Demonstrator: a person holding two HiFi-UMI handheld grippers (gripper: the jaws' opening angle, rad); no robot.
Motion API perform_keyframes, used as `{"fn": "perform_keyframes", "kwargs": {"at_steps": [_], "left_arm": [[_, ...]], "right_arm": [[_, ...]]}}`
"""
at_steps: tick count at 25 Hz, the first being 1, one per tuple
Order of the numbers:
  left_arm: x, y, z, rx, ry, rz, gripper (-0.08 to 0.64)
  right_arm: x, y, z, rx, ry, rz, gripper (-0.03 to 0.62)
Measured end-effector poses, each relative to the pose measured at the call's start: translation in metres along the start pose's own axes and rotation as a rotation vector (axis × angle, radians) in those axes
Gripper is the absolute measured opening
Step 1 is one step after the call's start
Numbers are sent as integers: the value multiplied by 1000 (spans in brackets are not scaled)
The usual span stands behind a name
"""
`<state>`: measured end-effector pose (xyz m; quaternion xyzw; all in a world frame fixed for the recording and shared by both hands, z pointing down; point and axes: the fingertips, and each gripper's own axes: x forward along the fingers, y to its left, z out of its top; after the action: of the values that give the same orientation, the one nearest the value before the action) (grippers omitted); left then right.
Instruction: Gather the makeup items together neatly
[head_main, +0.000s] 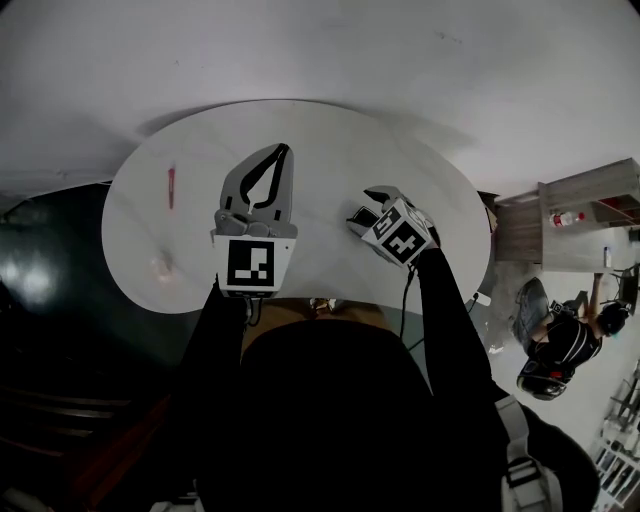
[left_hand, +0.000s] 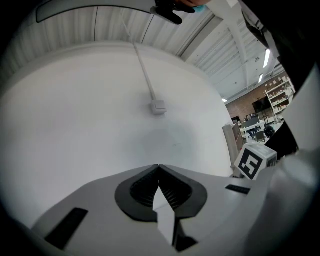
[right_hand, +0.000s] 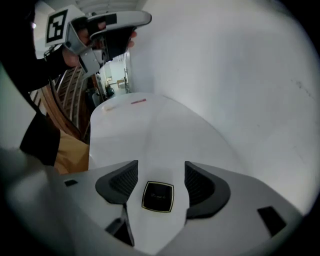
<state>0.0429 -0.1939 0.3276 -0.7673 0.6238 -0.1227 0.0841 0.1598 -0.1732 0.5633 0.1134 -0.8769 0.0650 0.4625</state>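
Right gripper view: right gripper (right_hand: 161, 169) spread wide, black compact (right_hand: 158, 196) lying between its jaws on table (right_hand: 150, 125); left gripper (left_hand: 159, 170) pressed together

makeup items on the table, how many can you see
3: a red stick at the table's left, a pale item near it, a black compact between the open jaws of the right gripper. Others may be hidden.

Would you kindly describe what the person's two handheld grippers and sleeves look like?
The left gripper and right gripper are pale grey plastic with black ribbed pads lining the jaws. Each bears a white cube printed with black square markers. The person wears long black sleeves, and a thin dark cable trails from the right gripper.
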Motion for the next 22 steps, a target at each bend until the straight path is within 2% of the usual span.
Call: {"fn": "perform_keyframes", "kwargs": {"at_steps": [4, 7, 14, 22], "left_arm": [[-5, 5, -1, -8, -5, 19, 17], [-9, 7, -3, -20, -8, 29, 17], [-15, 11, -9, -40, -6, 43, 17], [-16, 15, -13, -51, 10, 54, 17]], "right_arm": [[19, 5, -26, -15, 113, 39, 307], [32, 5, -43, 11, 167, 49, 316], [55, -2, -65, 73, 234, 63, 322], [67, -5, -81, 68, 301, 70, 327]]}}
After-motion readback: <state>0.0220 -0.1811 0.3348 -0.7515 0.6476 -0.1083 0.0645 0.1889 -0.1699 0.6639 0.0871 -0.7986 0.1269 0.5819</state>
